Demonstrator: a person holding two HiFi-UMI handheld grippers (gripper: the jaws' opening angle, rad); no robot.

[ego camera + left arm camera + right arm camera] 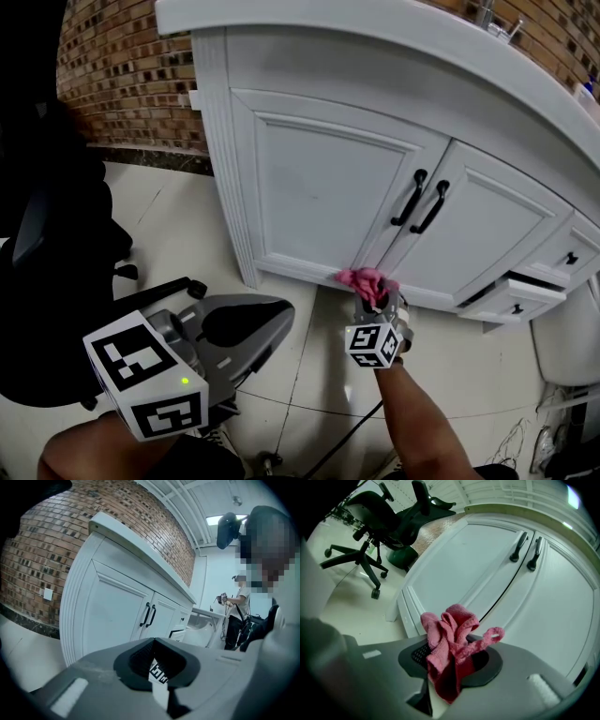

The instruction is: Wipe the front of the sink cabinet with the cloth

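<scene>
- right tongs point(446, 667) clamped on a pink cloth point(449, 641); cloth bunched, sticking up and forward past the tips, one loop flopped off to the side
- in head view, cloth up at the bottom rail of the white sink cabinet point(225, 141), right under the seam between the two doors point(319, 187); touching or just short of it, can't tell
- left tongs point(159, 670) pressed together, nothing pinched; low over the tiled floor point(178, 234), well apart from the cabinet, pointed toward its front
- marker cube point(375, 345) of the right tongs visible through the hollow of the left tongs in the left gripper view
- two black handles point(410, 198) side by side at the door seam; both doors closed
- small drawer point(514, 298) at the cabinet's right end pulled partly out
- brick wall point(122, 75) behind the cabinet, on its left
- black office chair point(377, 522) on the floor, left of the cabinet, apart from it
- bare forearm point(427, 422) behind the right tongs, reaching in from bottom of head view
- person point(234, 616) standing in the background, past the cabinet's far end, left gripper view only
</scene>
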